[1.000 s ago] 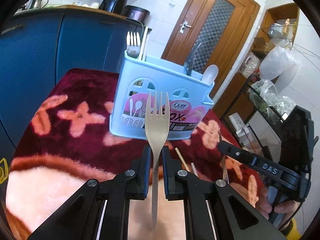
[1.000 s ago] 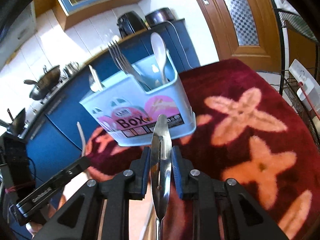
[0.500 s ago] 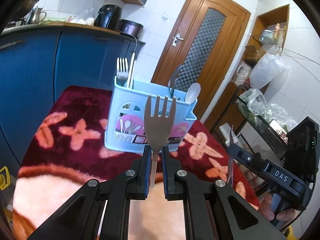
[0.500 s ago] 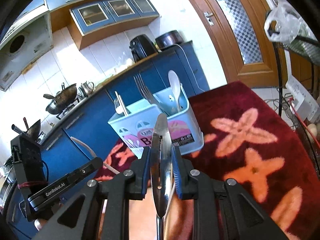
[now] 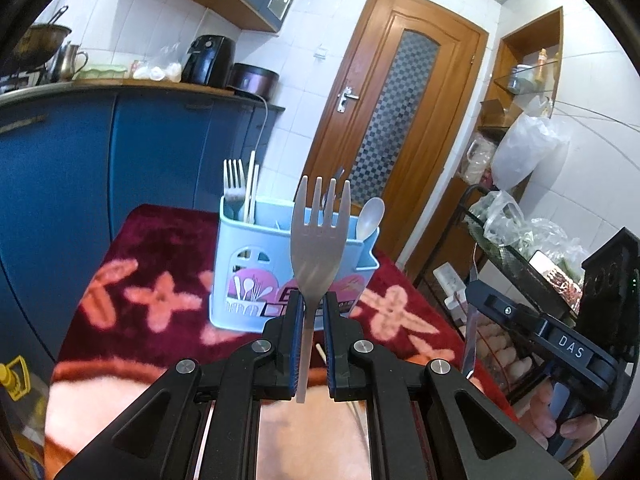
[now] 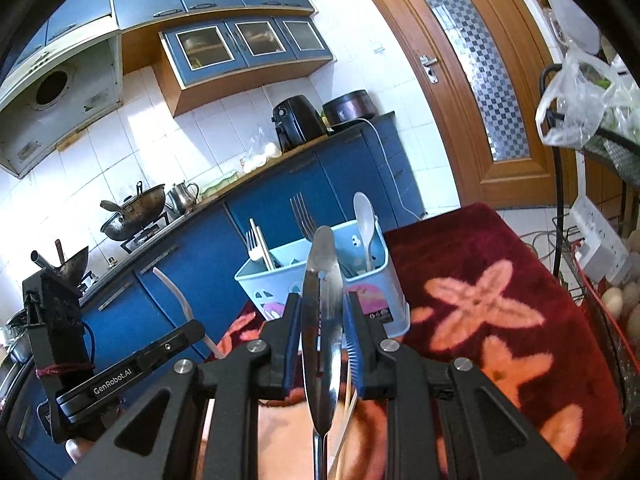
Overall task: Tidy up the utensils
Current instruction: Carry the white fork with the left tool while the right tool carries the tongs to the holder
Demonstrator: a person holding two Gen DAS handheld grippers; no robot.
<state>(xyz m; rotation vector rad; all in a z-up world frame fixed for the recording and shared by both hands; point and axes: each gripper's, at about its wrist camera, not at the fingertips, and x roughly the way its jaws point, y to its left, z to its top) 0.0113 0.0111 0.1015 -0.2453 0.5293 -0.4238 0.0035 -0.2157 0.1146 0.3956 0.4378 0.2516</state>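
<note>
My left gripper (image 5: 312,312) is shut on a steel fork (image 5: 319,236), held upright with tines up, in front of the light blue utensil holder (image 5: 256,276). The holder stands on the red flowered cloth (image 5: 160,264) and holds a fork, chopsticks and a white spoon (image 5: 369,216). My right gripper (image 6: 320,320) is shut on a steel spoon (image 6: 322,320), seen edge-on, raised before the holder (image 6: 384,304). The right gripper also shows at the right edge of the left wrist view (image 5: 470,300).
Blue kitchen cabinets (image 5: 120,152) stand behind the table. A wire rack with plastic bags (image 5: 520,232) stands to the right, next to a wooden door (image 5: 404,120). Loose chopsticks (image 5: 320,350) lie on the cloth near me. A yellow-capped bottle (image 5: 16,376) is at the left edge.
Both grippers have risen and pulled back from the holder with fork and spoon still held. The holder now looks smaller and lower in both views.
</note>
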